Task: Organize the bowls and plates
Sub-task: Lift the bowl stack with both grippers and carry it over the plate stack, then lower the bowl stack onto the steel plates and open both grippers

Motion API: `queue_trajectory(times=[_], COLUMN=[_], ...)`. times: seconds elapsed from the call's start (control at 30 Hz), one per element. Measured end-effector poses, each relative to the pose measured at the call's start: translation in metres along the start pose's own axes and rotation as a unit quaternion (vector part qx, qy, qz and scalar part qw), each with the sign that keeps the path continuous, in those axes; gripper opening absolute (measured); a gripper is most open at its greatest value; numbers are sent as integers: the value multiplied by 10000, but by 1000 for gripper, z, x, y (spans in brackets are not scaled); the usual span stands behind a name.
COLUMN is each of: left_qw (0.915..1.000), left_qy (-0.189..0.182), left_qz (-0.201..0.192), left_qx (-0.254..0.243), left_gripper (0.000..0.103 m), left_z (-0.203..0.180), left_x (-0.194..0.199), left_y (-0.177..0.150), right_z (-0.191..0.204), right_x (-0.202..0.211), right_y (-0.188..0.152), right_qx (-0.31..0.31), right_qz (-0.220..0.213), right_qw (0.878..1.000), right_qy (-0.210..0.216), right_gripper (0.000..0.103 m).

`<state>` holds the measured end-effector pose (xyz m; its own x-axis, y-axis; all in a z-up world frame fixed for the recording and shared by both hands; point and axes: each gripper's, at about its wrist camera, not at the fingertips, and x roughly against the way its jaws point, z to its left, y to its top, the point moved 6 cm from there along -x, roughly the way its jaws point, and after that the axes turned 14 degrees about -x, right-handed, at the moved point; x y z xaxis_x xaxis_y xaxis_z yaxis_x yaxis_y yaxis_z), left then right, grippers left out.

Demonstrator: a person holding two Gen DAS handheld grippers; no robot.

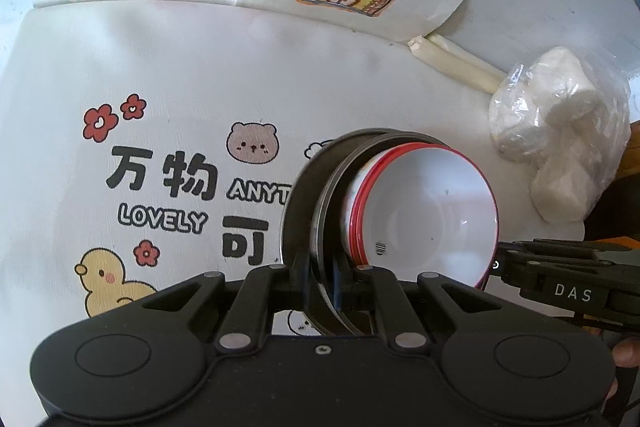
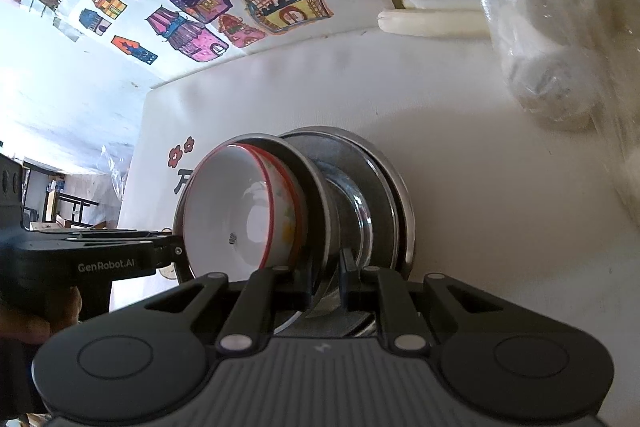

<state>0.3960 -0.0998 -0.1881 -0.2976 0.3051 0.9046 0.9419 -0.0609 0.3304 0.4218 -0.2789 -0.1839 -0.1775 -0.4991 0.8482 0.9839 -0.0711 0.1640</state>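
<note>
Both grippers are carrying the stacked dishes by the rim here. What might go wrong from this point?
1. The red-rimmed bowls only sit loose inside the metal plates; with the stack tilted, they may slide out.
2. The left gripper and right gripper pinch only thin rim edges, so the stack could slip.
3. The plastic-wrapped bundle lies close by and could get bumped.

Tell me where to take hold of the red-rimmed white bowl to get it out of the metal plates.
Take the bowl by its red rim, pinching the thin wall from inside and outside, and come in from the open mouth side. It sits nested in the metal plates, which cover its base and lower wall. Only the rim band stands clear.
</note>
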Motion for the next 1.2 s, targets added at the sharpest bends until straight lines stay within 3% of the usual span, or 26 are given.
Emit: queue_trajectory(times=[1.2], left_qw=[9998], left_qy=[10], left_qz=[189], left_qx=[-113], left_gripper=[9], left_z=[-5], left_x=[-24], left_y=[6], right_z=[-12], right_x=[-7], right_y=[5], right_qx=[-305], right_qz=[74], right_qw=[9994], right_qy=[-111], right_gripper=[14])
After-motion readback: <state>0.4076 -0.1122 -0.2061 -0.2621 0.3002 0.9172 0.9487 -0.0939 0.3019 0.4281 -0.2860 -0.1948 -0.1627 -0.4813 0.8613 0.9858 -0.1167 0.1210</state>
